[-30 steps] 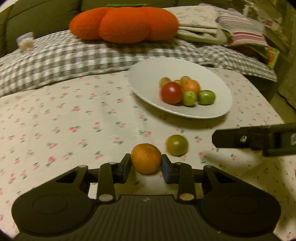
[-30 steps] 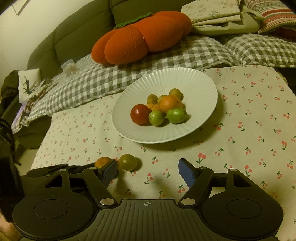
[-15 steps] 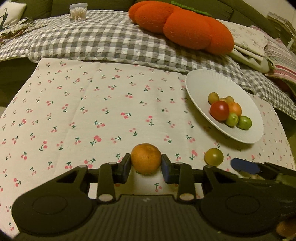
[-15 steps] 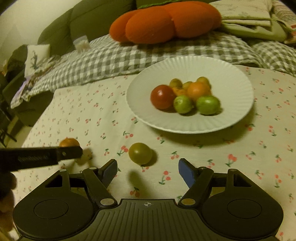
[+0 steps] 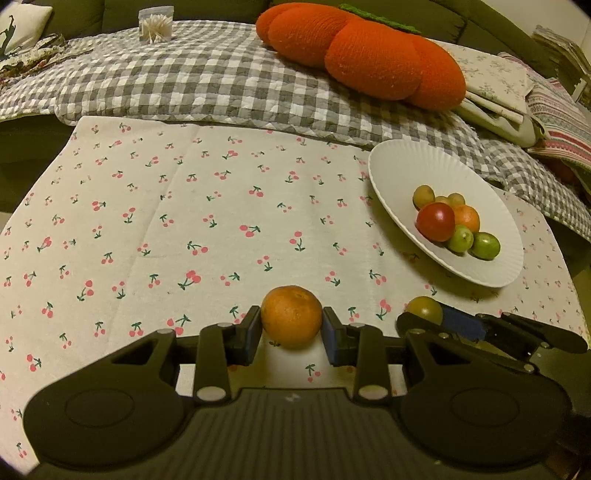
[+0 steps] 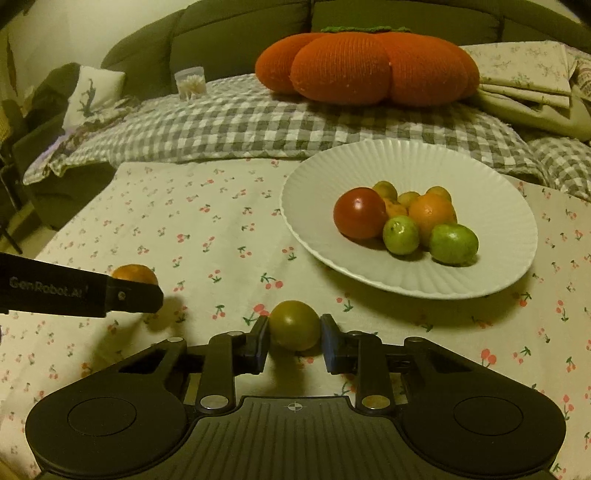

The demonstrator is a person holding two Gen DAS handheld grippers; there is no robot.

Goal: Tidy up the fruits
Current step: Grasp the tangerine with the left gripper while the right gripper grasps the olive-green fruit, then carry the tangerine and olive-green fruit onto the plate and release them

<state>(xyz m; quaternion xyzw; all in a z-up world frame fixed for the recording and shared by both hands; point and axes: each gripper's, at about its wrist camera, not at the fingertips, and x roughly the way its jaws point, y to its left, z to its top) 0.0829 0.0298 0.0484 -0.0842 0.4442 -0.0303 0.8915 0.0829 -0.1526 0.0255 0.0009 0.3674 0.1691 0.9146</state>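
My left gripper [image 5: 291, 330] is shut on an orange fruit [image 5: 291, 316] just above the cherry-print cloth. My right gripper [image 6: 294, 338] is shut on an olive-green tomato [image 6: 294, 325], low over the cloth; it also shows in the left wrist view [image 5: 424, 310]. The white ribbed plate [image 6: 491, 206] lies beyond, to the right, holding a red tomato [image 6: 360, 212], an orange fruit [image 6: 432, 212], two green fruits [image 6: 453, 243] and small yellowish ones. The left gripper's arm and the orange fruit [image 6: 133, 274] show at the left of the right wrist view.
The cherry-print cloth [image 5: 184, 221] covers the table. Behind it a grey checked blanket [image 5: 184, 85] carries an orange pumpkin cushion [image 5: 362, 51] and a clear tub of cotton swabs [image 5: 155, 26]. Folded linens [image 6: 528, 77] lie at the back right.
My right gripper has moved in on the olive-green tomato and shut on it. My left gripper still holds the orange fruit and has swung left, away from the plate.
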